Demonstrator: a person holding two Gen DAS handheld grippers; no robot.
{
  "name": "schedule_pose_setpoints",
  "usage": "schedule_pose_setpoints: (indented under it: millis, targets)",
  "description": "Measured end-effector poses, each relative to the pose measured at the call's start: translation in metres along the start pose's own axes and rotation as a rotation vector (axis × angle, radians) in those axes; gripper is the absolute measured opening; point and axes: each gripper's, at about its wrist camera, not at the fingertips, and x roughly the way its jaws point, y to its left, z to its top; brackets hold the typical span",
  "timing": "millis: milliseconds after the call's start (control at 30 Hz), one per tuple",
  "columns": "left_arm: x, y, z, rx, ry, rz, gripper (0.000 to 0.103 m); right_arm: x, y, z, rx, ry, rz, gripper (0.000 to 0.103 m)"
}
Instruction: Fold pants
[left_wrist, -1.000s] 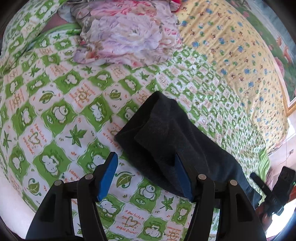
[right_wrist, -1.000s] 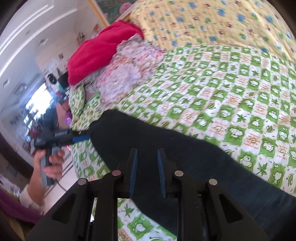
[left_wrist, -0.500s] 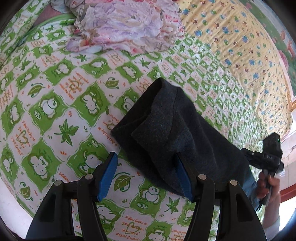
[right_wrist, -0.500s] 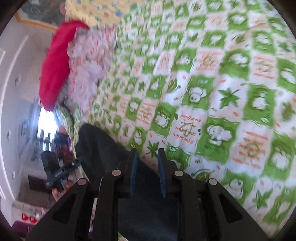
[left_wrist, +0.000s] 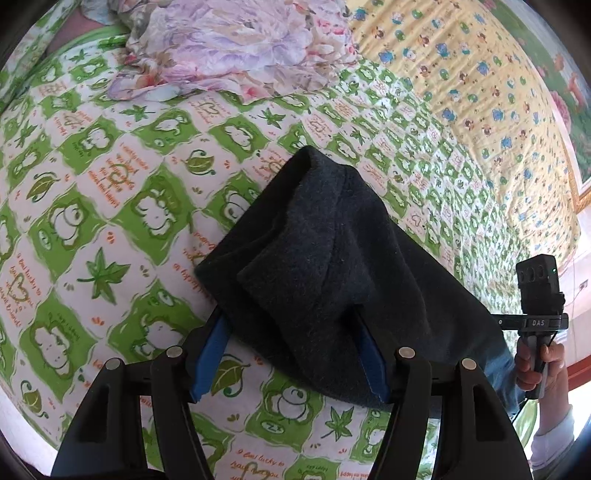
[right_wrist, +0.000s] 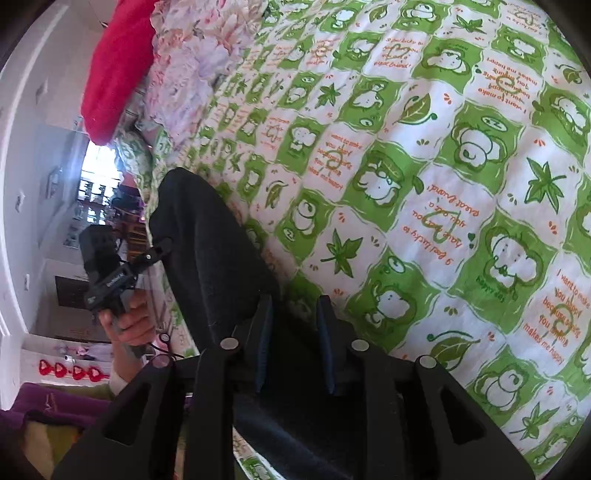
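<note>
Dark charcoal pants (left_wrist: 325, 269) lie on the green-and-white patterned bedsheet (left_wrist: 92, 229), stretched from the left gripper toward the right one. My left gripper (left_wrist: 291, 350) is open with its blue pads either side of the pants' near end, the cloth draped between them. My right gripper (right_wrist: 293, 343) is nearly closed with dark pants fabric (right_wrist: 214, 258) between its fingers. The right gripper also shows in the left wrist view (left_wrist: 537, 314), and the left gripper shows in the right wrist view (right_wrist: 110, 273).
A floral quilt (left_wrist: 229, 48) lies bunched at the head of the bed, with a red pillow (right_wrist: 118, 66) beside it. A yellow patterned cover (left_wrist: 480, 110) spreads on the far side. The bed edge runs along the near side.
The left gripper moved forward so the pants' end now sits between its open pads. The right gripper swung round and down toward the sheet, still holding the fabric.
</note>
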Motion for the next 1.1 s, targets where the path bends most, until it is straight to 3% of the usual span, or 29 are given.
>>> schedule_pose_setpoints:
  millis: [133, 200, 233, 267, 300, 400, 567, 633, 667, 700, 767, 867, 967, 1000, 1100]
  targets:
    - [0.004, -0.009, 0.0, 0.048, -0.022, 0.029, 0.06, 0.012, 0.008, -0.001, -0.045, 0.049, -0.005, 0.031]
    - [0.006, -0.01, -0.002, 0.069, -0.035, 0.044, 0.04, 0.015, 0.023, -0.004, -0.126, 0.043, -0.043, 0.029]
    - [0.006, -0.01, -0.002, 0.075, -0.038, 0.039, 0.034, 0.015, 0.029, -0.007, -0.16, 0.035, -0.063, 0.024]
    - [0.005, -0.01, -0.002, 0.078, -0.04, 0.026, 0.023, 0.013, 0.038, -0.009, -0.19, 0.017, -0.078, 0.004]
    - [0.003, -0.009, -0.003, 0.077, -0.042, 0.0, 0.02, 0.009, 0.045, -0.012, -0.215, -0.006, -0.119, 0.0]
    - [-0.005, -0.013, -0.007, 0.103, -0.07, 0.0, 0.017, -0.004, 0.065, -0.02, -0.269, -0.078, -0.211, 0.0]
    - [-0.018, -0.02, -0.015, 0.17, -0.102, 0.003, 0.017, -0.033, 0.066, -0.023, -0.205, -0.243, -0.182, 0.001]
    - [-0.018, -0.018, -0.017, 0.177, -0.096, 0.002, 0.017, -0.03, 0.05, -0.013, -0.114, -0.187, -0.089, 0.005]
    - [-0.019, -0.016, -0.018, 0.174, -0.092, -0.004, 0.017, -0.028, 0.048, -0.01, -0.1, -0.176, -0.088, 0.017]
    - [-0.02, -0.014, -0.019, 0.172, -0.091, -0.014, 0.017, -0.026, 0.043, -0.008, -0.094, -0.172, -0.126, 0.035]
    - [-0.023, -0.011, -0.022, 0.173, -0.095, -0.026, 0.017, -0.021, 0.039, -0.006, -0.093, -0.157, -0.16, 0.055]
    - [-0.024, -0.011, -0.025, 0.185, -0.096, -0.025, 0.017, -0.004, 0.034, -0.002, -0.078, -0.078, -0.07, 0.055]
    - [-0.025, -0.011, -0.025, 0.185, -0.095, -0.028, 0.017, 0.019, 0.035, -0.007, -0.113, 0.005, -0.122, 0.049]
    - [-0.024, -0.011, -0.026, 0.185, -0.096, -0.03, 0.017, 0.019, 0.036, -0.007, -0.112, -0.003, -0.087, 0.049]
    - [-0.024, -0.008, -0.026, 0.177, -0.088, -0.046, 0.017, 0.002, 0.02, -0.004, -0.01, -0.078, 0.18, 0.056]
